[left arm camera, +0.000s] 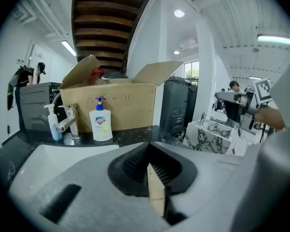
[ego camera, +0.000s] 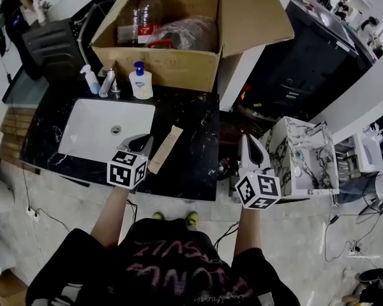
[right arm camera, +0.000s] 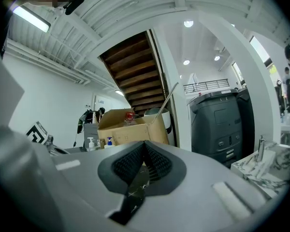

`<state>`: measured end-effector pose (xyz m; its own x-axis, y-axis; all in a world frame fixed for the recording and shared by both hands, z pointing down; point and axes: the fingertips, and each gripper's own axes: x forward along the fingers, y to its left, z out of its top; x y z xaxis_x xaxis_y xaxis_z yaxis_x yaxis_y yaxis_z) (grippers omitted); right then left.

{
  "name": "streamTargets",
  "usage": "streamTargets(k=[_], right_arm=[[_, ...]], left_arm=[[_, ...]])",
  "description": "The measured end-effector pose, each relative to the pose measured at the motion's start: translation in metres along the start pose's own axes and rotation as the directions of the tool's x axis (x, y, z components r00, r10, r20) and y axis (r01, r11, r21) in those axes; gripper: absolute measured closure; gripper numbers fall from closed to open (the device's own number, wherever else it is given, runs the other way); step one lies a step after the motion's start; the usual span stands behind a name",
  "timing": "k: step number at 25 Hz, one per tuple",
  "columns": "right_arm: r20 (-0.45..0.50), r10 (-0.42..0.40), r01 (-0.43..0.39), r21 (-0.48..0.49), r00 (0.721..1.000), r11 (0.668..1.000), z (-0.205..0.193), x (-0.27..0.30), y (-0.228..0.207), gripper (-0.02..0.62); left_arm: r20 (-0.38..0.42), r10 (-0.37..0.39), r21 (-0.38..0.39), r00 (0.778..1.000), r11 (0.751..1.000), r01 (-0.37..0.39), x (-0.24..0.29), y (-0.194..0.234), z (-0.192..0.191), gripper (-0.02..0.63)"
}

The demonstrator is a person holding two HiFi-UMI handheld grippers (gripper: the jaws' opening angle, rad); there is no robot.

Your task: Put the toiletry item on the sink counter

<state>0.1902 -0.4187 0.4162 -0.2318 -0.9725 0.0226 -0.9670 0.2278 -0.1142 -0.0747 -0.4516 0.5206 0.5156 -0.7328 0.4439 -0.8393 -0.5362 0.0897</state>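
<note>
The toiletry item is a slim tan box (ego camera: 166,148), lying slantwise over the black marble sink counter (ego camera: 191,164), just right of the white basin (ego camera: 96,132). My left gripper (ego camera: 138,145) is at its near end. In the left gripper view the tan box (left arm camera: 155,192) stands on edge between the jaws, and my left gripper (left arm camera: 148,151) is shut on it. My right gripper (ego camera: 250,146) hovers off the counter's right end. Its jaws are shut with nothing in them, and in its own view the right gripper (right arm camera: 144,151) shows only dark marble through the slot.
Behind the basin stand a faucet (ego camera: 110,81), a small spray bottle (ego camera: 90,80) and a pump soap bottle (ego camera: 141,81). An open cardboard box (ego camera: 179,56) fills the back of the counter. A white marble-patterned unit (ego camera: 303,158) stands to the right.
</note>
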Motion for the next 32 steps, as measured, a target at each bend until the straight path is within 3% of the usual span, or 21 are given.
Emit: streamTargets(k=[18, 32], right_arm=[[0.031, -0.009, 0.008, 0.006, 0.999, 1.0, 0.015, -0.012, -0.006, 0.583], [0.04, 0.003, -0.003, -0.001, 0.999, 1.0, 0.021, -0.013, -0.009, 0.584]], left_arm=[[0.17, 0.015, 0.101, 0.985, 0.994, -0.033, -0.034, -0.007, 0.084, 0.606], [0.31, 0.042, 0.122, 0.95, 0.989, -0.083, -0.067, -0.009, 0.138, 0.607]])
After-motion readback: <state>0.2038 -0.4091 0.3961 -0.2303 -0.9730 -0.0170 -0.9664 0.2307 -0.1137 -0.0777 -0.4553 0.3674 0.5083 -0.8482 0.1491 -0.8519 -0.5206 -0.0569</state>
